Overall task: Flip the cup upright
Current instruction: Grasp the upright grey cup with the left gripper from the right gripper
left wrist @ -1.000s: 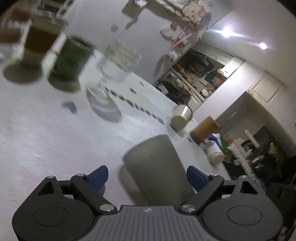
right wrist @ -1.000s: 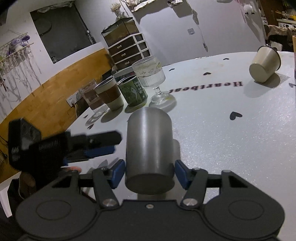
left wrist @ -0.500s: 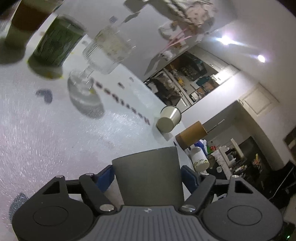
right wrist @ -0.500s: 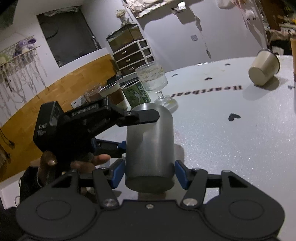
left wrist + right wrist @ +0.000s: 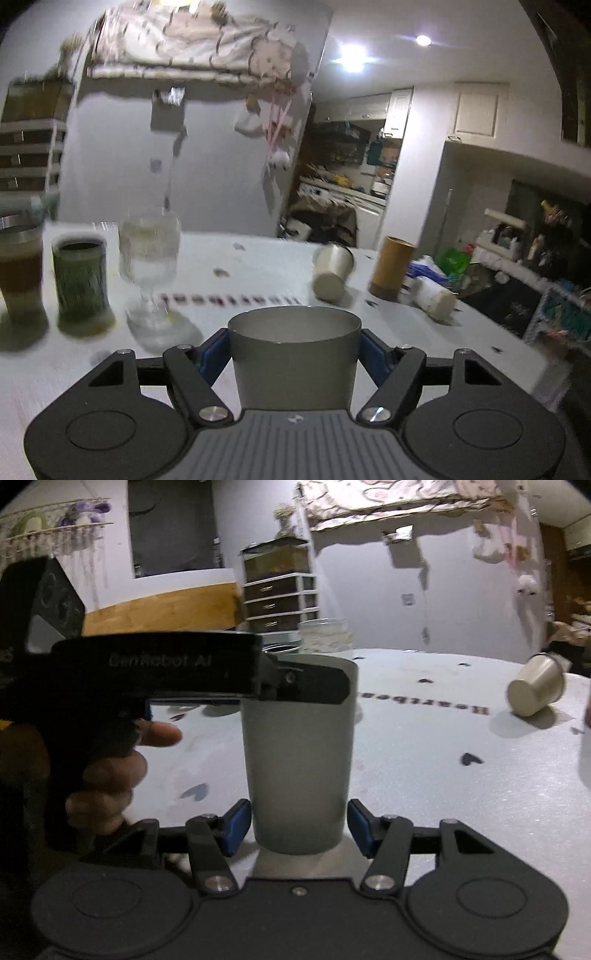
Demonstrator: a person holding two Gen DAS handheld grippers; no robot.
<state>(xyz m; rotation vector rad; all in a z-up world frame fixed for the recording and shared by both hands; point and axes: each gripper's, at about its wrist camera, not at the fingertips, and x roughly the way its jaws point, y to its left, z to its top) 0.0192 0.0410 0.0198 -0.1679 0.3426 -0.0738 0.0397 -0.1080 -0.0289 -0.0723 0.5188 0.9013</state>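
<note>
While one grey metal cup [image 5: 293, 360] stands mouth up between the blue pads [image 5: 212, 354] of the left gripper [image 5: 293, 354], which clamp its upper wall, the right gripper [image 5: 299, 827] sits spread beside the cup's base, its pads just clear of it. One white table [image 5: 461, 805] carries five other vessels: one layered drink [image 5: 20, 269], one green can [image 5: 81, 280], one stemmed glass [image 5: 149, 258], one tipped cream cup [image 5: 332, 271] and one brown tube [image 5: 391, 267]. A second ago the grey cup was upside down, its closed end up and the left gripper open around it; now its open rim faces up.
</note>
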